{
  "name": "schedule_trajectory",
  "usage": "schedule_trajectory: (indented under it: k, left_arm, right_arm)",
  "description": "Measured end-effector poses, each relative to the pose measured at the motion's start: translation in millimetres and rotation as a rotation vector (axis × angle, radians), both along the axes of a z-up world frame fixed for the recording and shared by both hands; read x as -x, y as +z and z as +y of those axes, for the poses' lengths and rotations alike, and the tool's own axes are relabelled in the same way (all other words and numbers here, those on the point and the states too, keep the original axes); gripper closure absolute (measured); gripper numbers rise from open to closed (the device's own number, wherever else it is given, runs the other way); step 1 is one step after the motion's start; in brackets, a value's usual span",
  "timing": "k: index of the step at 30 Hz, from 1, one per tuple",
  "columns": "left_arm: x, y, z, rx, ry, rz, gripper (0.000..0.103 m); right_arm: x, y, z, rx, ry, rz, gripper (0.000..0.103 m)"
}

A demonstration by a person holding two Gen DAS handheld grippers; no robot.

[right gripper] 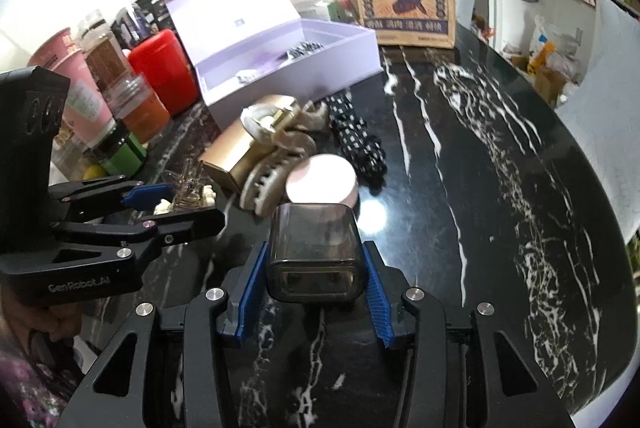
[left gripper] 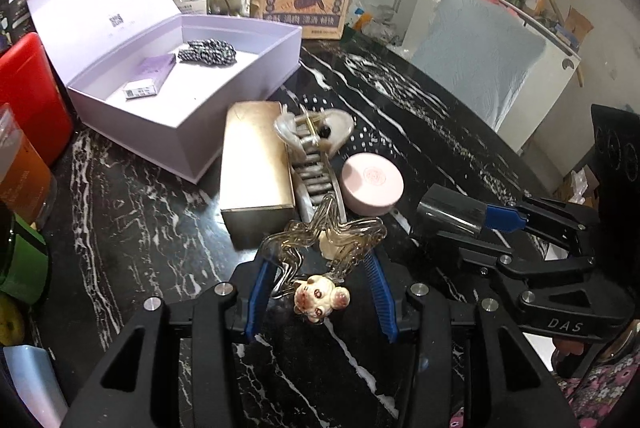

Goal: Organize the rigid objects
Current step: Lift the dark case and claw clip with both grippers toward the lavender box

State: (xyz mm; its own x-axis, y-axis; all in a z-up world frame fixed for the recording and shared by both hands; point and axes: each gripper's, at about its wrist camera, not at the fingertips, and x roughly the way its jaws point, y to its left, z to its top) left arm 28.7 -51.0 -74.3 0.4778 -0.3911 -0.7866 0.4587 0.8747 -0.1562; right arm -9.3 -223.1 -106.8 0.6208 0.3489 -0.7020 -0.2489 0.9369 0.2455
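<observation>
Careful: your left gripper (left gripper: pixel 316 284) jaws clamp a clear clip (left gripper: pixel 320 248), your right gripper (right gripper: pixel 314 268) jaws a smoky case (right gripper: pixel 314 248); near the box (left gripper: pixel 240 84), either could slip.

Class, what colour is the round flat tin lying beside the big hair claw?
Pale pink round tin; clearest in the left wrist view.

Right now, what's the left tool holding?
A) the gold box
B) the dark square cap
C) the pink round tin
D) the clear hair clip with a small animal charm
D: the left tool is clamped on the clear hair clip with the animal charm, while the pink tin and gold box lie on the table and the dark cap sits in the right tool.
</observation>
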Motion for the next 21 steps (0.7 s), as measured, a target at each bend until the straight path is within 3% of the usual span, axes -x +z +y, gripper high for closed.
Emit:
schedule_trajectory:
  k: [21]
  left_arm:
    - [-21,49,15,0.037,0.071,-0.121,0.059]
  right_arm:
    - [-24,50,12,0.000,0.103,-0.141,0.058]
